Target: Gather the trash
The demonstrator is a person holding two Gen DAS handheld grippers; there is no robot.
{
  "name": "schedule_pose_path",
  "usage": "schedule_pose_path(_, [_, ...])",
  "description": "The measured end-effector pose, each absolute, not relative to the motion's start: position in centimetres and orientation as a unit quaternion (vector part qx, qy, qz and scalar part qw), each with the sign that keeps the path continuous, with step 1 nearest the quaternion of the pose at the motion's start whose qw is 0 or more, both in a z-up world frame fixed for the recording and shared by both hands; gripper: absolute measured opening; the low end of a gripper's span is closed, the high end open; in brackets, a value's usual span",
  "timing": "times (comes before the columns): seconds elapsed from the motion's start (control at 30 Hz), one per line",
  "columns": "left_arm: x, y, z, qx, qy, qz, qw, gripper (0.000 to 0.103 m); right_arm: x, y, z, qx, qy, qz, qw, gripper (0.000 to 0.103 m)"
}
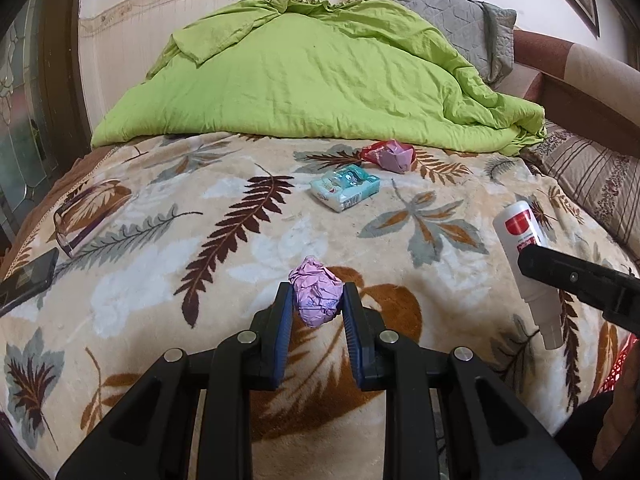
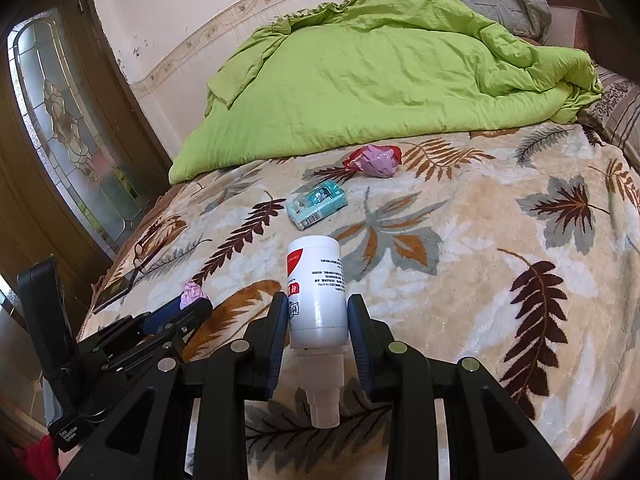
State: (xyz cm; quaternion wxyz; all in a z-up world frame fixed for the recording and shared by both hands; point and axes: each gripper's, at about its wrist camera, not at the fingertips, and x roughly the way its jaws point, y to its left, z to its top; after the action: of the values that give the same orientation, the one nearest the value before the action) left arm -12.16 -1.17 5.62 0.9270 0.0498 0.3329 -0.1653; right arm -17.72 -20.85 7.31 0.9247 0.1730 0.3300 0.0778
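On a bed spread with a leaf-patterned blanket (image 1: 160, 304), a two-handed trash pickup is at the grasping stage. At far left, a dark phone (image 1: 28, 280) and a pair of glasses (image 1: 76, 228) lie near the blanket's edge; neither looks like rubbish. Next along, the left gripper (image 1: 316, 300) has its blue pads on either side of a crumpled pink wrapper (image 1: 316, 296), the pads touching or all but touching the wad, which sits on the blanket between them; the jaws appear closed onto it. Farther back, mid-bed, a teal tissue packet (image 1: 344, 186) lies flat, and just behind it a second wad, pink and red (image 1: 390, 154), rests near the hem of a bunched green quilt (image 1: 312, 76). To the right, the right gripper (image 2: 318, 312) brackets a white spray bottle (image 2: 318, 284) lying on its side, nozzle toward the camera; its pads flank the bottle's body closely, though whether they grip it firmly cannot be told. No bin is plainly in view, save a sliver of red mesh (image 1: 620, 360) at the lower right edge, which may be a basket. The next move likely calls for lifting both pieces clear without the light wrapper slipping or the smooth bottle rolling out, then finding the container.
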Motion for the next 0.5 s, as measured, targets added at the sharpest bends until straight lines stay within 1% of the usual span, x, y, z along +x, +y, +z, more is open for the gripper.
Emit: schedule_pose_path(0.5, [-12.32, -1.66, 5.68, 0.065, 0.323, -0.161, 0.93, 0.023, -17.35, -20.3, 7.17, 0.17, 0.333, 0.08, 0.924, 0.033])
